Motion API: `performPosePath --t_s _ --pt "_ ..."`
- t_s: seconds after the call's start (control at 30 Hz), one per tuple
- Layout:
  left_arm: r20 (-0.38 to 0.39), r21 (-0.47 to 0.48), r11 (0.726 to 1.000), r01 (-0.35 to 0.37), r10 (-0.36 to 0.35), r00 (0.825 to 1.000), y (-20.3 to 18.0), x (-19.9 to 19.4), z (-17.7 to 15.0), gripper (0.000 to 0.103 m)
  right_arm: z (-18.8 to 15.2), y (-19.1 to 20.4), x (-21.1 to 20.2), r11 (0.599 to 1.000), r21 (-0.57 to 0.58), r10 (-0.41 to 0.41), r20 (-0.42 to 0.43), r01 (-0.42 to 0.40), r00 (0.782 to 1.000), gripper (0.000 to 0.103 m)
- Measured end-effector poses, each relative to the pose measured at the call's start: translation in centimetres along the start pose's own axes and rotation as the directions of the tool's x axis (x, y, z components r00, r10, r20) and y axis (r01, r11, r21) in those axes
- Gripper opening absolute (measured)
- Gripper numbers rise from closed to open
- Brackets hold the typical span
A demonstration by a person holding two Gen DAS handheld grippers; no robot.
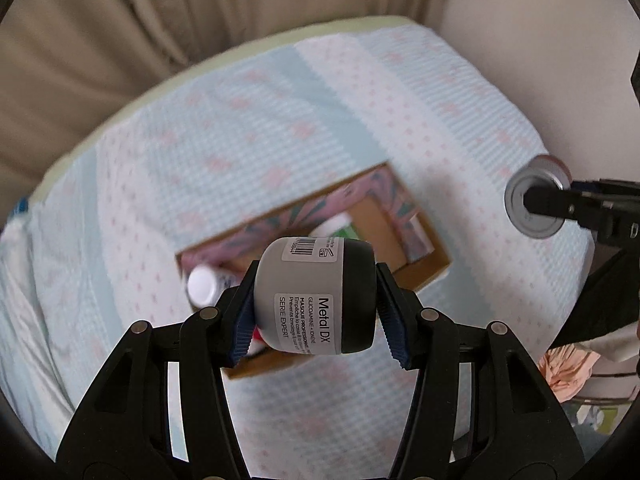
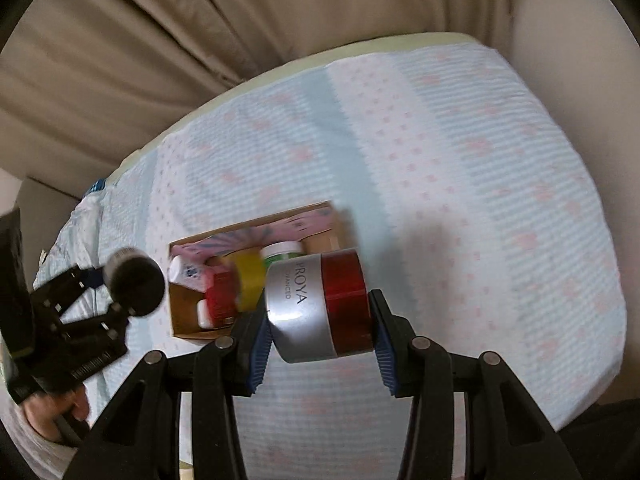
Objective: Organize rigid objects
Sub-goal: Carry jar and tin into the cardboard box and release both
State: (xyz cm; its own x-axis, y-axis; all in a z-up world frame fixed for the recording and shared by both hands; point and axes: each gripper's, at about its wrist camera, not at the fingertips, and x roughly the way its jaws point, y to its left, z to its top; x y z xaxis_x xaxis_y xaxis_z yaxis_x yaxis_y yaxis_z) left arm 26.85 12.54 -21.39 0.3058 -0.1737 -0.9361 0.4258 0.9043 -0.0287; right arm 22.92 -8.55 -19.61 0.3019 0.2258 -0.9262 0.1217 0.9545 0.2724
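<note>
Grey-and-black jar (image 1: 316,296), labelled "Metal DX", lies sideways in the clamped pads of the left hand-held gripper (image 1: 316,308), base against one pad and black lid against the other, held in the air above the cardboard box (image 1: 428,268). Item 2: silver-and-red jar (image 2: 320,304), marked "PROYA", gripped the same way end to end by the right hand-held gripper (image 2: 318,344), just beside the box's near edge. Box rests on a quilted, pink-dotted bed cover (image 2: 480,160) and already holds a white-capped bottle (image 1: 202,284), a green-lidded tub (image 2: 284,252), and red and yellow packs. Handling advice: free floor appears to lie at the box's brown, bare end; lower 1 jar at a time, turn it upright if space allows, and release only once it is seated, keeping both tools apart.
</note>
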Motion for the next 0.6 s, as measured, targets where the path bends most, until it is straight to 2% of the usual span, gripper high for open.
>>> performPosePath --t_s 0.3,0.43,0.6 --pt "-0.112 -0.149 0.989 -0.023 0.007 0.994 4.7 6.2 -3.6 0.050 1.4 3.5 7.7 0.997 -0.072 -0.020 -0.103 0.012 0.995 0.041" --pt "-0.155 -0.217 0.976 -0.024 -0.011 0.988 6.1 8.9 -3.3 0.050 2.6 3.8 10.9 0.990 -0.134 -0.063 -0.140 0.044 0.988 0.041" --pt "-0.194 -0.239 0.970 -0.042 -0.005 0.981 6.5 12.3 -1.8 0.050 4.3 3.3 14.5 0.980 -0.183 -0.106 -0.165 0.075 0.980 0.041"
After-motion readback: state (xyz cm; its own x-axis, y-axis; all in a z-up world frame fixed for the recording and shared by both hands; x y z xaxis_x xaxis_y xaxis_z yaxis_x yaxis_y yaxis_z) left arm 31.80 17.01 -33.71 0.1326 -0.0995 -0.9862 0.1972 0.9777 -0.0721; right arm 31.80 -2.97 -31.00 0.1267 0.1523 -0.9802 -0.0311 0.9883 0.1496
